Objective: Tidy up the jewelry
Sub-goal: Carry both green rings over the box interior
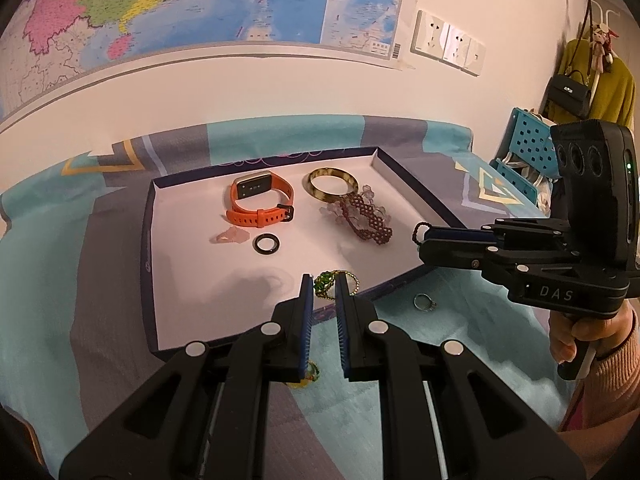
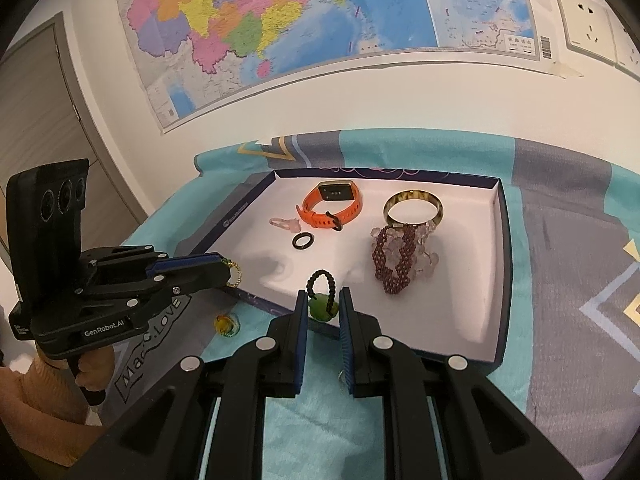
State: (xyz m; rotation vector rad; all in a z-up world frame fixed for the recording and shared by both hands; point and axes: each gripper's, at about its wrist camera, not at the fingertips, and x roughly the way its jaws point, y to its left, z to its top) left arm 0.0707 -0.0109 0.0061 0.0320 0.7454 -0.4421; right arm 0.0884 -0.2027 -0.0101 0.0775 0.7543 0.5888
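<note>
Here, the shallow white-lined tray (image 1: 152, 240) with dark blue walls lies on a teal and grey patterned cloth (image 1: 60, 248), below a wall map (image 1: 168, 4). Reading the tray from left to right in the left wrist view: a pale pink trinket (image 1: 231, 235) lies just beside a small black ring (image 1: 267, 244); behind them stands the orange smartwatch (image 1: 262, 200), strap buckled into a loop; further right a mottled amber bangle (image 1: 333, 184) touches a heap of dark red beadwork (image 1: 366, 218) mixed with translucent pink beads. At the tray's near edge the left claw (image 1: 324, 286) grips a green-and-gold beaded bracelet (image 1: 329, 282) between its blue-padded fingers (image 1: 307, 300), the beads showing in the narrow gap. A yellow-green beaded piece (image 1: 307, 376) lies on the cloth beneath this claw; its full shape is hidden. To the right, outside the tray, a thin silver ring (image 1: 424, 302) rests on the cloth. Furthest right, the right claw (image 2: 323, 302) is clenched on a black beaded loop (image 2: 321, 286) carrying a green pendant (image 2: 320, 308), held above the tray's near wall; in the left wrist view only the loop's end protrudes from its tip. In the right wrist view, a yellow-green glassy item (image 2: 226, 325) lies on the cloth below the left claw. White wall sockets (image 1: 448, 42) are mounted right of the map.
</note>
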